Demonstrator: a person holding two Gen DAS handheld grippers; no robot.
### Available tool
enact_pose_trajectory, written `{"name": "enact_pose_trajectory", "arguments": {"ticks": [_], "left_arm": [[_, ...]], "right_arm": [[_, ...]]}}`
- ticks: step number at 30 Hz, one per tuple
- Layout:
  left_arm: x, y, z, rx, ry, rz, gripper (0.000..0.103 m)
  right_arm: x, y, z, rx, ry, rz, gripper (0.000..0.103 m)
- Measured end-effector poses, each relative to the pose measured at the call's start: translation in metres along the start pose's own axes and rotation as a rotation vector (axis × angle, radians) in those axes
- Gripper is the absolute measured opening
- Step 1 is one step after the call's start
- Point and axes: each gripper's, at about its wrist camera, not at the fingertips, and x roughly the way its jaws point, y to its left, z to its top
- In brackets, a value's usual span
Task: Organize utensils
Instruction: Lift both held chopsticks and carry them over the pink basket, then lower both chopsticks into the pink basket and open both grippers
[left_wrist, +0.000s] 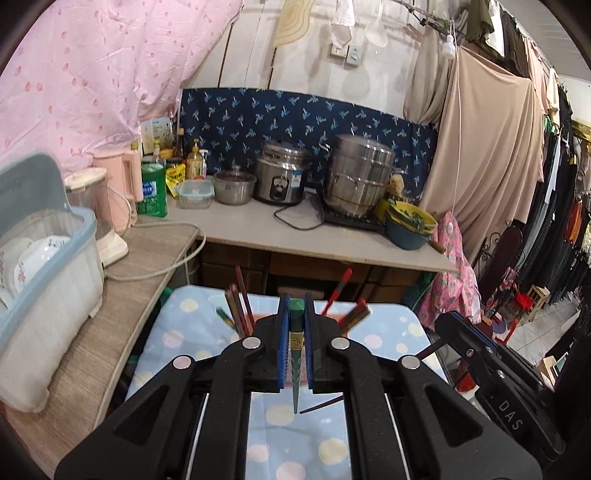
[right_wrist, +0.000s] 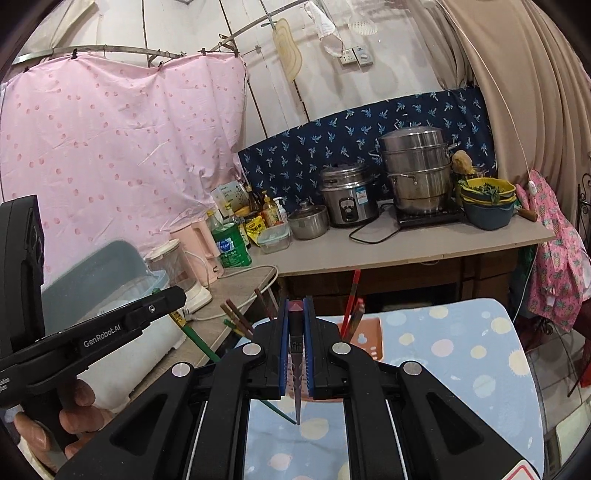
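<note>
My left gripper (left_wrist: 295, 300) is shut on a green chopstick (left_wrist: 295, 354), whose thin tip hangs down over the blue dotted tablecloth (left_wrist: 280, 443). My right gripper (right_wrist: 295, 301) is shut on a dark maroon chopstick (right_wrist: 296, 369), also tip down. Each gripper shows in the other's view: the right gripper (left_wrist: 452, 325) with its dark stick, the left gripper (right_wrist: 177, 295) with the green chopstick (right_wrist: 199, 343). Just beyond both, several red and brown chopsticks (right_wrist: 236, 319) stand in an orange holder (right_wrist: 371, 339), which is mostly hidden in the left wrist view.
A lidded dish box (left_wrist: 48, 273) with plates sits on the left counter, next to a blender (left_wrist: 99, 214) and a white cord (left_wrist: 162, 251). The back counter (left_wrist: 332, 243) holds a rice cooker (left_wrist: 280, 177), a steamer pot (left_wrist: 358, 173), stacked bowls (left_wrist: 410, 225) and bottles. Clothes hang at the right.
</note>
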Motion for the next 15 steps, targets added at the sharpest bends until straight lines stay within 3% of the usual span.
{"name": "enact_pose_trajectory", "arguments": {"ticks": [9, 15], "left_arm": [[0.021, 0.002, 0.055, 0.010, -0.103, 0.059, 0.007], [0.051, 0.011, 0.066, 0.005, -0.096, 0.077, 0.007]], "right_arm": [[0.026, 0.000, 0.066, -0.006, -0.113, -0.026, 0.007], [0.061, -0.008, 0.079, 0.000, -0.108, -0.052, 0.007]]}}
